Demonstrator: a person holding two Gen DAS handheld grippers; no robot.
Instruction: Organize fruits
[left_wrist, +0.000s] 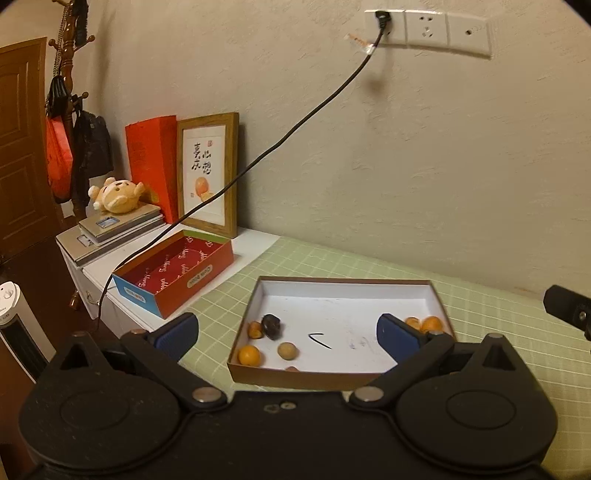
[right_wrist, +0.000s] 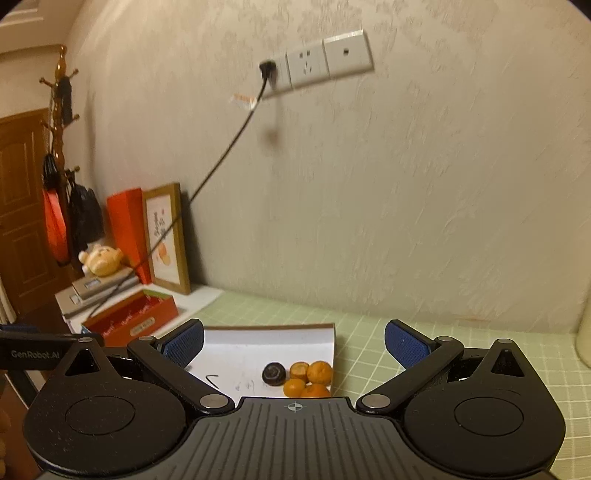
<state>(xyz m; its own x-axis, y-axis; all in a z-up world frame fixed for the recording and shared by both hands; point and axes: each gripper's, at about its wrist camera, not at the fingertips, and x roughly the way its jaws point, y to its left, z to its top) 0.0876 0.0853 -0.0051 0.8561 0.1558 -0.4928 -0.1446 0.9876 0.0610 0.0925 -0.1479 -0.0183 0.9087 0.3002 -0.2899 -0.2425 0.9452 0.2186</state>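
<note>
Hovering low, your left tool gapes wide and empty over the white tray, its long axis running 9 to 3 o'clock on the green tabletop. Your right tool is equally wide. Oranges cluster at the tray's 3 o'clock corner beside a dark fruit; more sit at 9 o'clock.

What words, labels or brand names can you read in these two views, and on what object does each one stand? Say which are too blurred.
"GenRobot.AI": on the left gripper body, seen in the right wrist view.
Brush calligraphy characters: on the framed picture, too stylised to read surely.
Repeated white script and an oval label: on the red box, too blurred.
Display label: on the scale, unreadable.
</note>
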